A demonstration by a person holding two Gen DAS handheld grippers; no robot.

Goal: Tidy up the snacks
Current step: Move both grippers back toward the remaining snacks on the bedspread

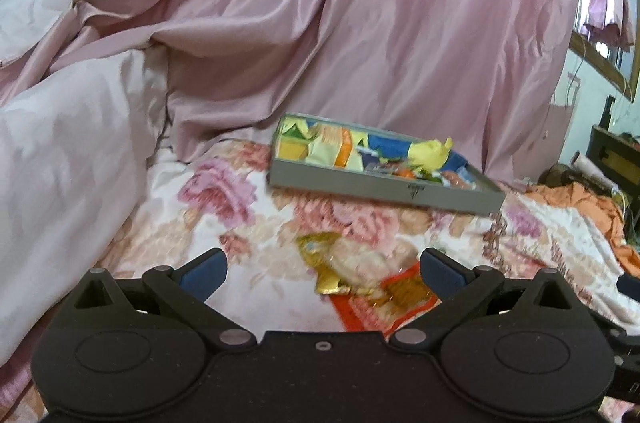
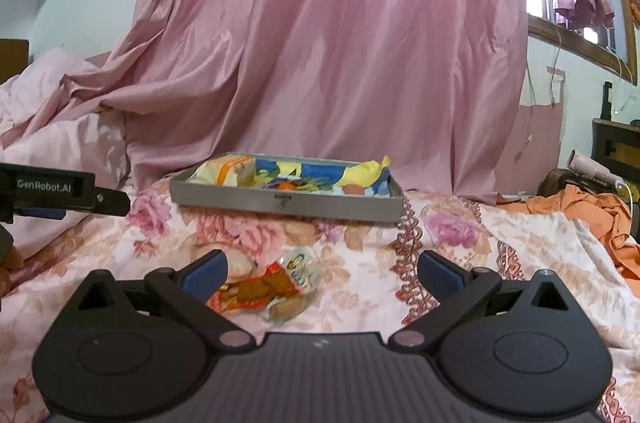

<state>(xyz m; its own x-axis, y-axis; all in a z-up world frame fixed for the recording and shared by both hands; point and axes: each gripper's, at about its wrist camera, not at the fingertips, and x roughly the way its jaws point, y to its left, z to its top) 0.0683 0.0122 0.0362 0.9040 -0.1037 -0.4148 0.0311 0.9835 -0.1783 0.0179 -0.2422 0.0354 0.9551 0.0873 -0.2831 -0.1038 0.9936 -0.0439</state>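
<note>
- While both grippers hover low over the floral pink-and-cream bedspread (image 2: 500, 235), neither holds anything: the left gripper (image 1: 322, 269) has its 2 blue-padded fingers spread wide, and the right gripper (image 2: 322, 271) is spread just as wide.
- The loose snacks lie just ahead of the fingertips: a clear crinkled packet of pale round biscuits (image 1: 360, 263) with gold foil at its near end, and touching it a flat red-and-orange snack wrapper (image 1: 396, 297).
- In the left wrist view this small pile sits between the 2 fingers, a little toward the right finger; that picture is blurred, so the edges are hard to read.
- In the right wrist view the same pile (image 2: 272, 283) lies off-centre, close beside the right gripper's left finger, with bare bedspread in front of the other finger.
- My judgement: the left gripper is better lined up, since the pile already falls within its open span.
- The red wrapper's long axis seems to run roughly across the left gripper's view, though I cannot tell exactly.
- The shallow grey rectangular tray (image 2: 224, 197), already holding several yellow, blue and orange packets, rests further ahead of both grippers, long side facing them, well beyond the loose snacks.
- The left gripper's body (image 2: 60, 193) shows to the right gripper's left.
</note>
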